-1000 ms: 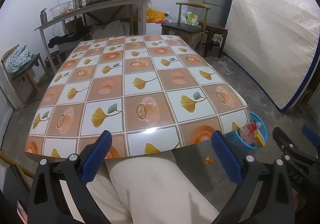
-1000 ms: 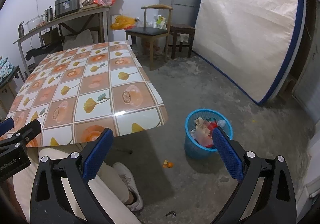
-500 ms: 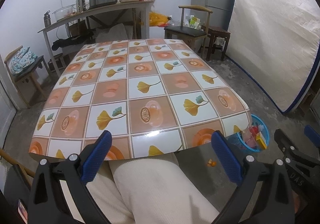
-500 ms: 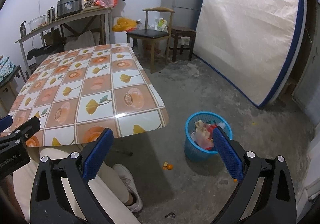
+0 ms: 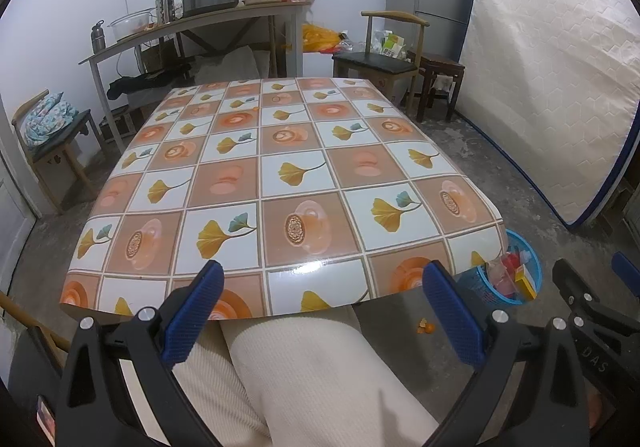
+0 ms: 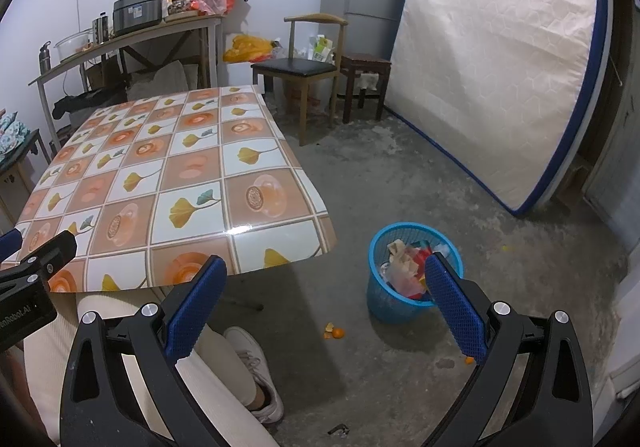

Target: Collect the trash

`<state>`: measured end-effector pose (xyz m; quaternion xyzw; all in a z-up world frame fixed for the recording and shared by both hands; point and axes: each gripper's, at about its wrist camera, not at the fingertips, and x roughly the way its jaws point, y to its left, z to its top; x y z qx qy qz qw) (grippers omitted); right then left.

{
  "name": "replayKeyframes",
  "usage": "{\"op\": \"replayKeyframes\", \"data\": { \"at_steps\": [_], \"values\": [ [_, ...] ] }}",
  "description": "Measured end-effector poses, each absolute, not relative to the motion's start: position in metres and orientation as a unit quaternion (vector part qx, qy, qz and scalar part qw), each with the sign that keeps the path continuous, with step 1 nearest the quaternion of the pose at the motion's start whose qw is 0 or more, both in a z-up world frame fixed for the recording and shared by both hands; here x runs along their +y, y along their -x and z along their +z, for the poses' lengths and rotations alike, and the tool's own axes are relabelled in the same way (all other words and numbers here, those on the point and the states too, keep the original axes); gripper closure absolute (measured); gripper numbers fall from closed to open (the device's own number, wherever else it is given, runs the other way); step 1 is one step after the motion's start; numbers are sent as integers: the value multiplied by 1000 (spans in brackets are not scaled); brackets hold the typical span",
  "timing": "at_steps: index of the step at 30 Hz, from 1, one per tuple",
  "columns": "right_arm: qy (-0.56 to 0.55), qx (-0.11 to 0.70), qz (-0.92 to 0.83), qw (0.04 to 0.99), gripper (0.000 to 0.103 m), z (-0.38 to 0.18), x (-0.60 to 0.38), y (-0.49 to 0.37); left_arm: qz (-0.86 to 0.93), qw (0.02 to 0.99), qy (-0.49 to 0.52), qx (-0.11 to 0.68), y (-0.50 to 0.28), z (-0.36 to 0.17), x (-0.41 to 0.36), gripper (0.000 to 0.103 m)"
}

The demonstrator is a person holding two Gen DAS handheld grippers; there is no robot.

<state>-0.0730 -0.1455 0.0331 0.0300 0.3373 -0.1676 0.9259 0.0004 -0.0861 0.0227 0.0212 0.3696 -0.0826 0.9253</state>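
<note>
Both grippers held up near the person's lap, nothing grasped: left gripper [image 5: 320, 311] has its blue-padded fingers [image 5: 192, 319] spread wide and released, right gripper [image 6: 326, 307] likewise wide apart and empty. Task's thing as I judge it: the small orange peel scraps on the grey concrete floor [image 6: 334, 333], lying just left of the blue plastic mesh waste basket [image 6: 384, 303], which stands to the right of the bench with the glossy orange-and-white flower-pattern cloth [image 5: 280, 183]; a second tiny orange bit [image 6: 468, 359] lies on the near side of the basket, half hidden behind the right finger pad. The basket already holds red, yellow and white wrappers and looks fairly full. Bench top looks bare apart from a tiny orange speck near the far end [image 5: 256, 109], too small to tell what it is. Risks from here: scraps are small, flat and low on rough floor, so the fingers could scrape the concrete and pinch shut on nothing, or split the peel and leave pieces; reaching down from a seated pose past the bench corner risks knocking the bench edge or the person's knee in cream trousers [image 5: 320, 375]; a sideways bump could tip the light basket and spill it; dropping onto the heaped pile could let a piece roll off; the bit near the basket is easily missed.
</note>
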Motion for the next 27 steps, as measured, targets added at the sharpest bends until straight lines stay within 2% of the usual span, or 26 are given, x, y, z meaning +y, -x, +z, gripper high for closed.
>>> {"op": "replayKeyframes", "data": {
  "at_steps": [27],
  "values": [
    [-28, 337, -167, 926, 8, 34, -147, 73, -78, 924, -19, 374, -1, 21, -78, 6]
  ]
}}
